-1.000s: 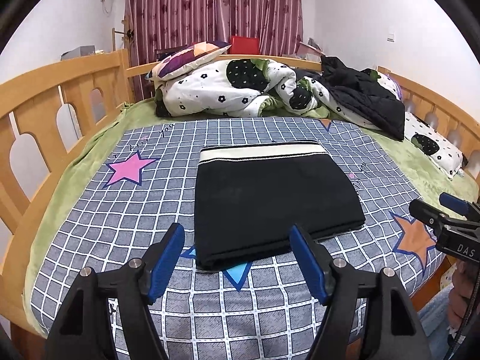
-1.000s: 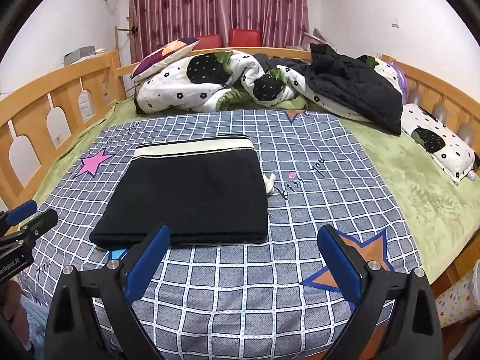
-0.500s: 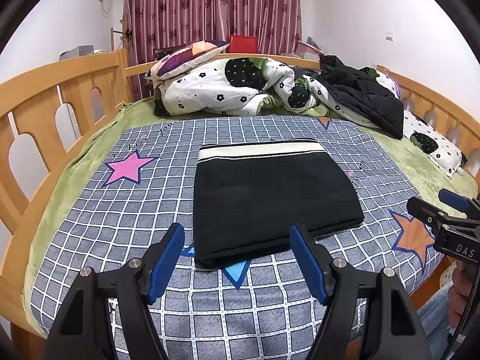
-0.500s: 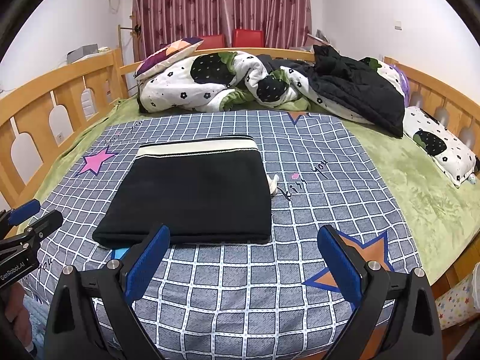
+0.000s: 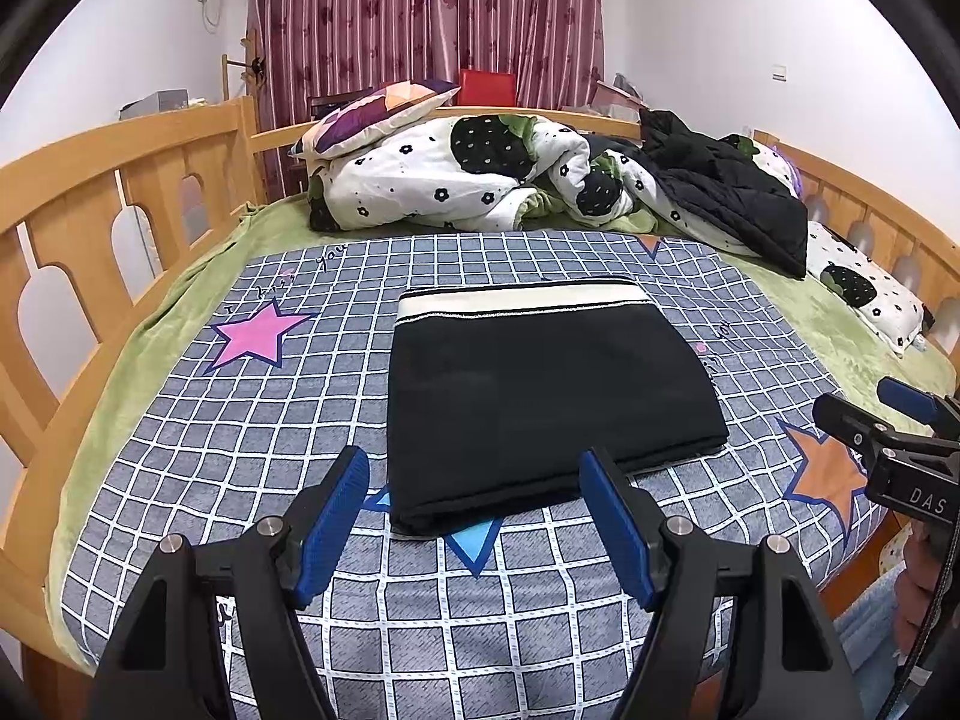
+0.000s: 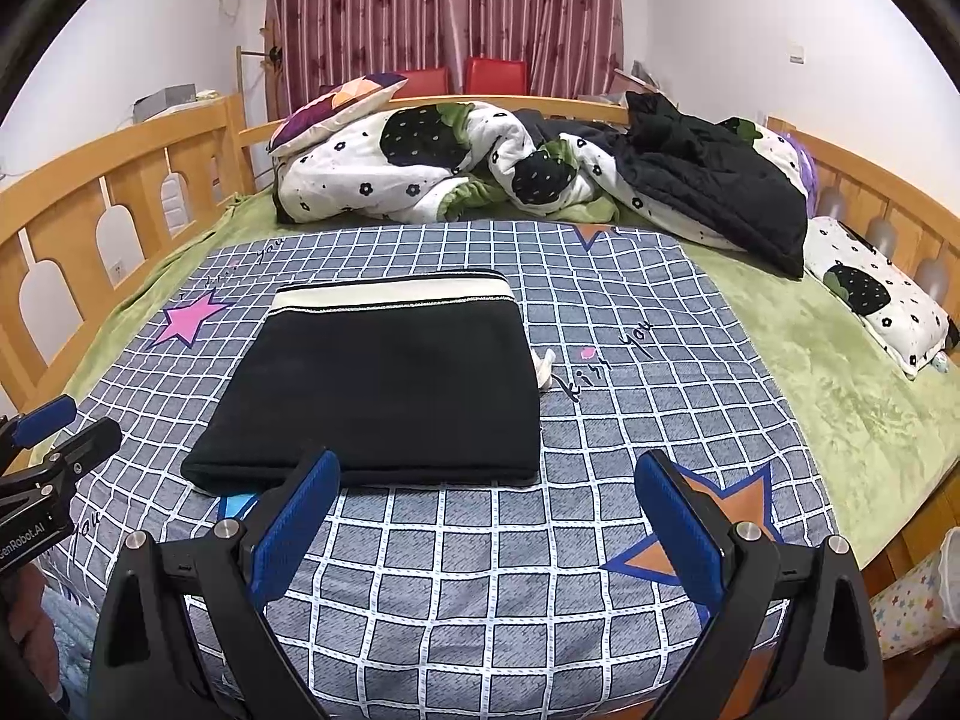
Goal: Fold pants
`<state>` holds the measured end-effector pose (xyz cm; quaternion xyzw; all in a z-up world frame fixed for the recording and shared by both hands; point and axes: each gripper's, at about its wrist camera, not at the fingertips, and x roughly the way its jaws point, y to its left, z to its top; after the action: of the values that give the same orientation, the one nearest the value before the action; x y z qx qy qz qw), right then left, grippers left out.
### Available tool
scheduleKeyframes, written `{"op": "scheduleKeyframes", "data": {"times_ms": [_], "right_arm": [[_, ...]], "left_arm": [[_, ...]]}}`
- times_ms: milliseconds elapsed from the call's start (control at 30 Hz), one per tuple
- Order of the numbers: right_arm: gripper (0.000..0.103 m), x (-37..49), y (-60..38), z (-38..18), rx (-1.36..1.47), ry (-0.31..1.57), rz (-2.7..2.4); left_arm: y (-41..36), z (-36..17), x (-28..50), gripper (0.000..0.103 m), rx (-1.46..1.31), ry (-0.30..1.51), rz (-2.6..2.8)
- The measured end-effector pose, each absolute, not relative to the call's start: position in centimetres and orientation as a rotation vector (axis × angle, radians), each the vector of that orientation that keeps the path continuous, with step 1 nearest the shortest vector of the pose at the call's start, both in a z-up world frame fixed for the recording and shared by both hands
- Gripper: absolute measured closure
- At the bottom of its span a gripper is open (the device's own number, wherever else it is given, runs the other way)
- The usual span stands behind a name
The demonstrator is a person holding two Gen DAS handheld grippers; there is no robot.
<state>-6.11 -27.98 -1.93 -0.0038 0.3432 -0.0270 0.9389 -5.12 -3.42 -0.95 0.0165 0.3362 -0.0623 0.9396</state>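
The black knitted pants with a cream waistband [image 5: 540,396], already folded into a thick rectangle, are lying flat on the grey checked bedspread [image 5: 270,420], waistband at the far edge, folded edge nearest. The left gripper [image 5: 474,522] is hovering just short of that near edge, jaws released and empty. The right gripper [image 6: 486,516] is hanging off the near right corner, likewise released, slightly farther off.

Ahead of me stands a wooden bed [image 5: 72,180] with arched railings, under a checked grey blanket [image 6: 480,570] over a green sheet [image 6: 840,408]. A crumpled flowered quilt [image 5: 432,180] lies at its far end, before maroon curtains [image 5: 420,12] and white walls [image 5: 720,30].
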Motion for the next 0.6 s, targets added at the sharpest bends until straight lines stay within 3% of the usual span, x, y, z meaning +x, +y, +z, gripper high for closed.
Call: {"op": "scheduleKeyframes", "data": {"times_ms": [600], "right_arm": [[0.006,-6.16,-28.16,-1.88,0.010,0.700,-0.061]], "left_arm": [[-3.43,-0.94,-5.15,0.032,0.036,0.685,-0.126]]}}
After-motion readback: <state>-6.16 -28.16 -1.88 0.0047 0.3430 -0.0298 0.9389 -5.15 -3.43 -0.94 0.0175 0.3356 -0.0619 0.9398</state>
